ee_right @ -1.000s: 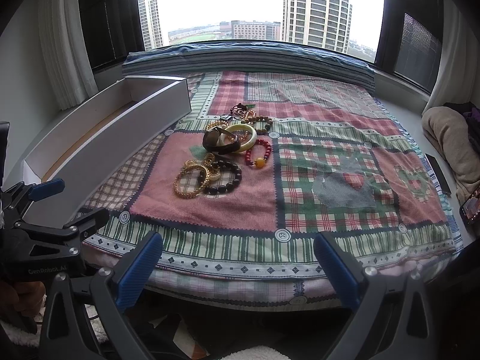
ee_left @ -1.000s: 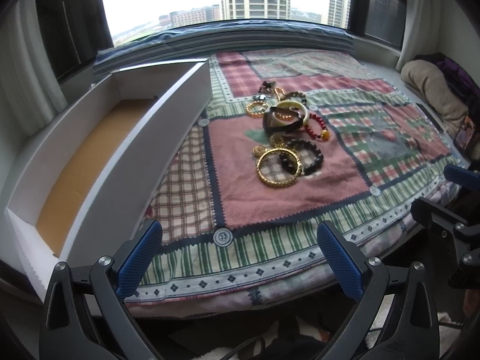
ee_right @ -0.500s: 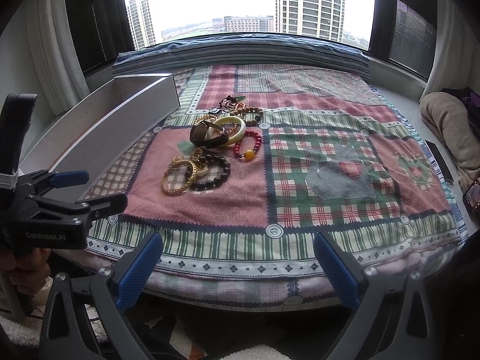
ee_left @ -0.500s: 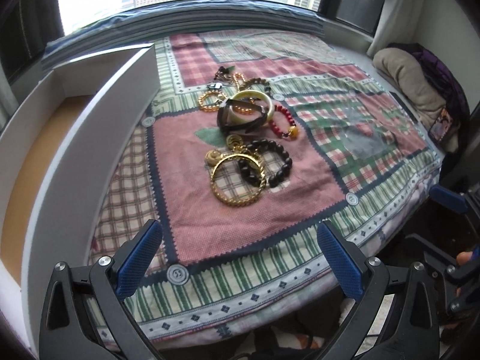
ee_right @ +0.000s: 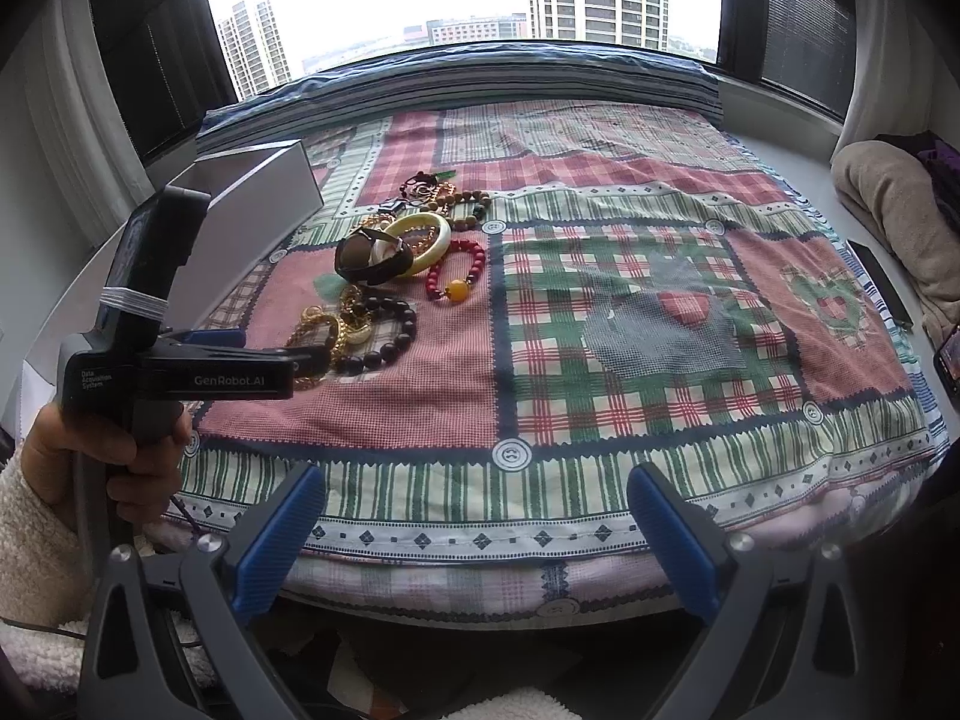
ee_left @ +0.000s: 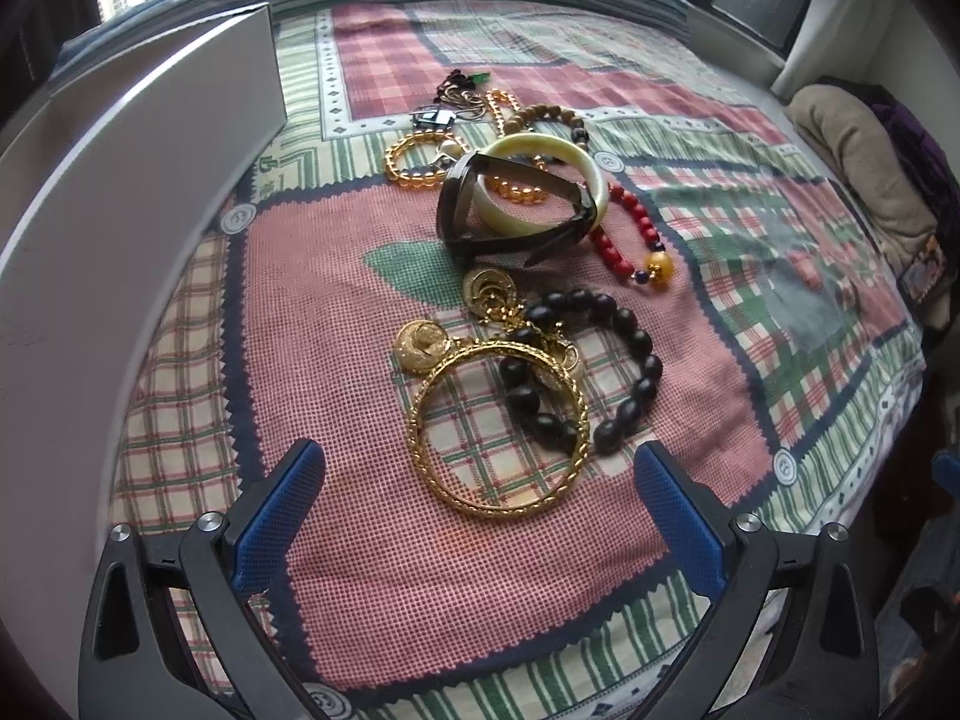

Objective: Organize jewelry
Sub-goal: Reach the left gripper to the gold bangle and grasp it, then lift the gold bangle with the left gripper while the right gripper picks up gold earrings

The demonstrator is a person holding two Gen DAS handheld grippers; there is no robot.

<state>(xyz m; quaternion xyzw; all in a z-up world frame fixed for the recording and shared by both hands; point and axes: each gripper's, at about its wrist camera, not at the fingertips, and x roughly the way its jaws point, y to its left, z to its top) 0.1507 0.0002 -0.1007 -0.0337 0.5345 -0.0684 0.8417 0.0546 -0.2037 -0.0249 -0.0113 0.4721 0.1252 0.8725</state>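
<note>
The left claw point(ee_left: 477, 498) gapes wide and empty at lower centre, straddling the near edge of the gold bangle point(ee_left: 501, 429). Best to lower over one rim, clear of the black beads point(ee_left: 591, 372). The right claw point(ee_right: 477, 519) hangs open, empty.

My left gripper point(ee_left: 480, 531) has matt black plastic arms and ribbed blue pads point(ee_left: 279, 519). Under it lies a woven patchwork quilt point(ee_left: 372, 570), coarse and matt. The gold bangle point(ee_left: 501, 429) looks like twisted, shiny metal; the black bead bracelet point(ee_left: 624, 360) is glossy, the pale bangle point(ee_left: 576, 165) smooth and polished. The white drawer wall point(ee_left: 120, 192) is smooth and matt.
</note>
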